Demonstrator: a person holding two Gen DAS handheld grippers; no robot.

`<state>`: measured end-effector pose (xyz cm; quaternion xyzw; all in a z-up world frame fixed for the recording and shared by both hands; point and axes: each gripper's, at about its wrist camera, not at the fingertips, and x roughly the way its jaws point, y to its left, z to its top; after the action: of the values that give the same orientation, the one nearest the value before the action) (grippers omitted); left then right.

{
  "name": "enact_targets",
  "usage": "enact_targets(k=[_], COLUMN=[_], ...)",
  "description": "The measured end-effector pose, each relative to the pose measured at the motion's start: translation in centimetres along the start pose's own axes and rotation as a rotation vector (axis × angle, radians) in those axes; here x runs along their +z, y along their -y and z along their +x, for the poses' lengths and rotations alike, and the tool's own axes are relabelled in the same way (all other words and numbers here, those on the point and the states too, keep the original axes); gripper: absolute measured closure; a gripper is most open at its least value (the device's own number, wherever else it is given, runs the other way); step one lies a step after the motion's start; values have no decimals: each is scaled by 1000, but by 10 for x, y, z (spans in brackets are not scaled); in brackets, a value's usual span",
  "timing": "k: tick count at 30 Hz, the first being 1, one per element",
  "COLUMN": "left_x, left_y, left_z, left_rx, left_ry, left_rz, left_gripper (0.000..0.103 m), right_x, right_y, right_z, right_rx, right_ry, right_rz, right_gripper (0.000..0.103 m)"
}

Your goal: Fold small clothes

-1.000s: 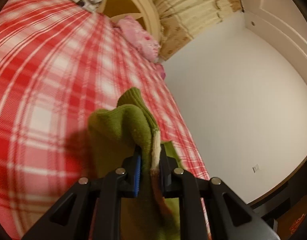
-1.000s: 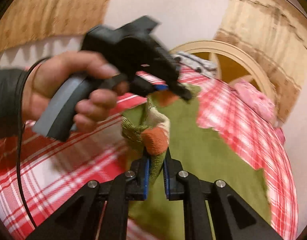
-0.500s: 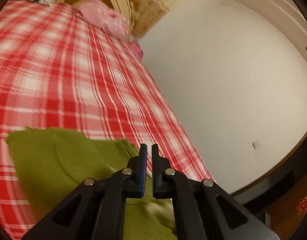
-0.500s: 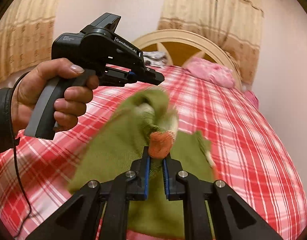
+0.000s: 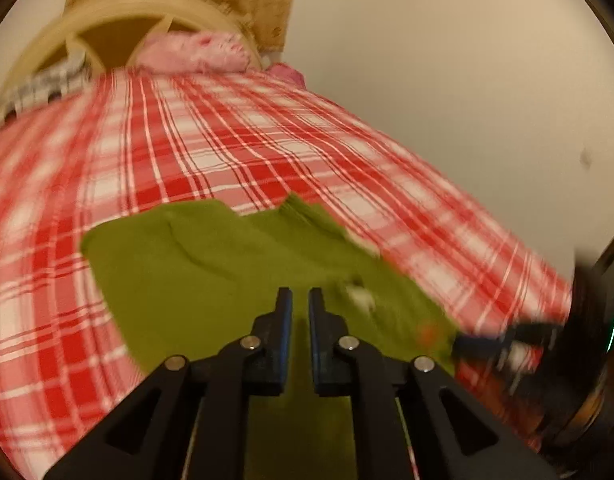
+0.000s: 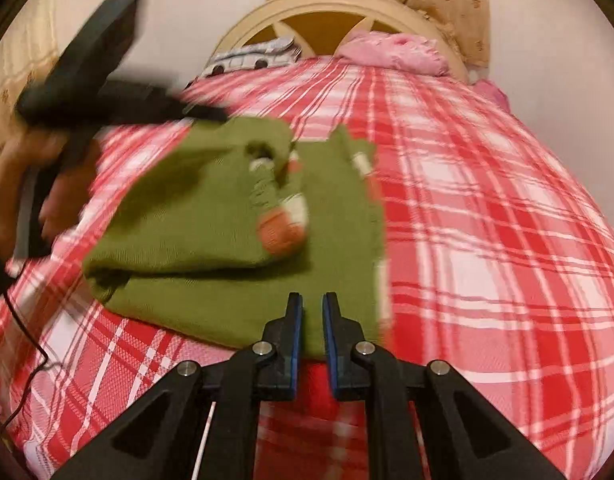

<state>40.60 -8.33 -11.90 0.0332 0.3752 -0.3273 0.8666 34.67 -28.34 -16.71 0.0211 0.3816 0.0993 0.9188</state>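
Observation:
A small green knitted sweater (image 6: 211, 216) lies folded on the red plaid bedspread (image 6: 487, 220), its orange and white cuff (image 6: 285, 228) resting on top. My right gripper (image 6: 312, 308) hovers at the sweater's near edge, jaws nearly together with nothing between them. In the left wrist view the sweater (image 5: 211, 272) spreads out just ahead of my left gripper (image 5: 300, 296), whose jaws are opening, a narrow empty gap between them. A hand holds the blurred left gripper (image 6: 211, 114) over the sweater's far left corner. The right gripper (image 5: 467, 344) shows as a dark blur at the right.
A cream arched headboard (image 6: 327, 4) stands at the far end of the bed, with a pink pillow (image 6: 395, 52) and a patterned pillow (image 6: 251, 58) against it. A plain wall runs along the bed's right side. A thin black cable (image 6: 27, 340) trails at the left.
Both grippers held the sweater up a second ago. The left let go first, then the right; the sweater now lies folded on the bed. Both views have rolled level.

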Motion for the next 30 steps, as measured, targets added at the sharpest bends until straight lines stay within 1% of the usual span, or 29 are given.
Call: enact_targets(k=[1, 2, 3, 4, 5, 6, 7, 9, 10, 11, 12, 16, 18, 19, 20, 22, 26, 28, 29, 30], left_x=[-10, -17, -23, -30, -36, -40, -40, -40, -40, -40, -40, -40, -41, -39, -38, -36, -39, -37, -37, -37], left_y=[10, 18, 27, 39, 51, 62, 71, 81, 83, 85, 86, 84, 78, 72, 67, 60, 64, 62, 62, 62], left_z=[-7, -11, -14, -17, -18, -16, -11, -3, 1, 4, 7, 23, 33, 38, 42, 45, 49, 48, 48, 46], left_rx=[6, 17, 22, 21, 11, 25, 66, 113, 150, 185, 197, 147, 171, 175, 172, 159, 172, 164, 156, 147], left_ry=[13, 25, 43, 65, 79, 76, 77, 83, 81, 83, 85, 27, 4, -14, -25, -35, -36, -39, -41, -44], left_rz=[25, 39, 56, 87, 133, 185, 233, 300, 328, 352, 378, 376, 363, 341, 321, 290, 313, 308, 301, 294], left_gripper=[71, 35, 9, 4, 4, 4, 4, 6, 6, 8, 11, 11, 12, 15, 19, 20, 21, 26, 34, 46], right_x=[6, 14, 21, 32, 43, 51, 62, 79, 85, 92, 97, 118, 128, 133, 137, 143, 153, 153, 152, 152], right_y=[8, 17, 22, 27, 31, 33, 29, 28, 30, 31, 34, 36, 40, 40, 38, 37, 30, 27, 24, 20], right_z=[-4, -6, -5, -2, 3, 8, 14, 36, 44, 56, 65, 95, 111, 121, 128, 141, 169, 177, 181, 186], right_rx=[56, 129, 182, 241, 305, 354, 399, 403, 425, 481, 518, 539, 550, 544, 545, 547, 547, 545, 550, 560], right_ry=[8, 5, -4, -12, -22, -33, -63, -119, -146, -177, -192, -237, -260, -268, -280, -306, -344, -360, -370, -377], right_rz=[42, 91, 122, 153, 177, 188, 188, 167, 173, 189, 208, 231, 258, 262, 262, 256, 251, 255, 258, 259], right_gripper=[91, 85, 61, 43, 13, 11, 11, 11, 11, 11, 11, 11, 11, 12, 14, 19, 22, 23, 29, 41])
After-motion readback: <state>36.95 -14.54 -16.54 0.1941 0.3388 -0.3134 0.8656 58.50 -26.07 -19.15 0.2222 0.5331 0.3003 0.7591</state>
